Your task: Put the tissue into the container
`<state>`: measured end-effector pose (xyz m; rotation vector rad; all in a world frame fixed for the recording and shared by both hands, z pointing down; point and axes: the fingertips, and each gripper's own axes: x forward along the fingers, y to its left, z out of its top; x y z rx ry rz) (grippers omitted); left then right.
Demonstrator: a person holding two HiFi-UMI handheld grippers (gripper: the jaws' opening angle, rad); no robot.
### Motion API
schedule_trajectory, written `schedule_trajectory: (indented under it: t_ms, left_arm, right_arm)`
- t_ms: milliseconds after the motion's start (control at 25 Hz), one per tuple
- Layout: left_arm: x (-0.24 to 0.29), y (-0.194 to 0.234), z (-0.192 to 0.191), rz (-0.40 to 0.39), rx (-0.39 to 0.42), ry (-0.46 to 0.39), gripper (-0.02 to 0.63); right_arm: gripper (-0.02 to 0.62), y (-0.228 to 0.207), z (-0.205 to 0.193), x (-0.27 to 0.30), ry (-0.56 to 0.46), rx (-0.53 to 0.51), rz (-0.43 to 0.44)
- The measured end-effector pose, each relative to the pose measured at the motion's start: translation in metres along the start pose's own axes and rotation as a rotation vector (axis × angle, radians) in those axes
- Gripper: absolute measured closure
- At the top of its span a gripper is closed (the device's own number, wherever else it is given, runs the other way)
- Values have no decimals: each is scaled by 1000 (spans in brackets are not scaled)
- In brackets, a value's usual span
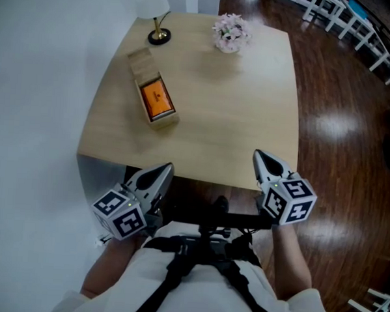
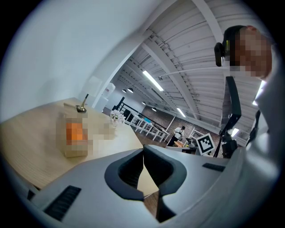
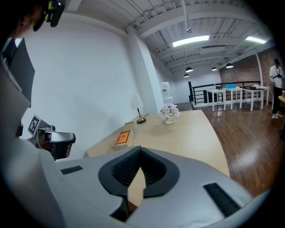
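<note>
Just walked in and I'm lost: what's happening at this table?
A person stands at the near edge of a wooden table, holding a left gripper and a right gripper. Both are shut, empty and touching nothing. A wooden box with an orange top lies untouched at the far left, and a flower pot stands beyond.

One pale wooden surface (image 1: 249,109) carries one long wooden box (image 1: 142,68) with one orange item (image 1: 157,98) inside, one pot of pale flowers (image 1: 229,34) and one gold lamp base (image 1: 159,36). Two tools: left hand-held gripper (image 1: 169,166) and right hand-held gripper (image 1: 257,154).
</note>
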<state>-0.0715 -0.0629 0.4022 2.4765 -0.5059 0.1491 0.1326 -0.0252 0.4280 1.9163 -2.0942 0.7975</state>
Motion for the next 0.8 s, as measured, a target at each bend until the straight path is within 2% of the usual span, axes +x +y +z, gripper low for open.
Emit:
schedule_trajectory:
  t_ms: [800]
  left_arm:
    - [6,0,-1,-16,-9,4,612]
  right_arm:
    - [609,-4,-4,5,20,-2,-11]
